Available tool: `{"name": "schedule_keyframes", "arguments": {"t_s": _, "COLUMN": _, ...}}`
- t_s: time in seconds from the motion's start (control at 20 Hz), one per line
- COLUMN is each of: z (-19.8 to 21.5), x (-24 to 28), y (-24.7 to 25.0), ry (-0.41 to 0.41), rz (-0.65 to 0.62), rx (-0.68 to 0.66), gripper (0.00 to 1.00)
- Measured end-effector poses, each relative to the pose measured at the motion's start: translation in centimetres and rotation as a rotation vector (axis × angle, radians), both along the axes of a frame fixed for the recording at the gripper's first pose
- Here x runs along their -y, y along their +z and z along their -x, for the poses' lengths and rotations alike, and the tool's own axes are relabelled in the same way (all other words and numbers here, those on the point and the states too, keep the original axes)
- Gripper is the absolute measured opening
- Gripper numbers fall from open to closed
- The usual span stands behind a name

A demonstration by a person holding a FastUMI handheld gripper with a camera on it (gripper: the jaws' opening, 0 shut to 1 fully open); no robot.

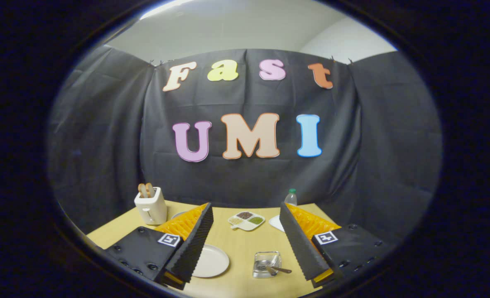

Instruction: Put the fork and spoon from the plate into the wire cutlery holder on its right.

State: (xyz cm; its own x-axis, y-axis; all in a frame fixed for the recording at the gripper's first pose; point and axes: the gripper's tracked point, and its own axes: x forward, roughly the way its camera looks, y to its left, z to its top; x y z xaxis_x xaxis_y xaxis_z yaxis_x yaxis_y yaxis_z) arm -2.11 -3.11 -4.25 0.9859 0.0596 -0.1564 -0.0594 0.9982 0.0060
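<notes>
Holding my tool (245, 244) with fingers apart and empty above the tabletop (238, 244), I find the plate (211, 260) bare and cutlery (276, 269) already in the holder (267, 265) beside it, light, stiff, slippery, best gripped mid-handle.

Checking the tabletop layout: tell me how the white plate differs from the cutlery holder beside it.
The plate is white, flat and round; the cutlery holder is see-through, boxy and stands taller. The plate looks bare, partly behind one finger; the holder has utensils in it. Both rest on the wooden table, between the open gripper's fingers.
</notes>
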Motion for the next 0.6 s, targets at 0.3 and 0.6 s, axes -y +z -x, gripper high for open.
{"name": "schedule_keyframes", "arguments": {"t_s": 0.3, "z": 0.0, "x": -1.1, "y": -1.1, "ry": -0.011, "rz": -0.043, "rx": -0.048, "gripper": 1.00}}
{"name": "schedule_keyframes", "arguments": {"t_s": 0.6, "z": 0.4, "x": 1.0, "y": -1.1, "ry": -0.073, "rz": -0.071, "rx": -0.054, "gripper": 1.00}}
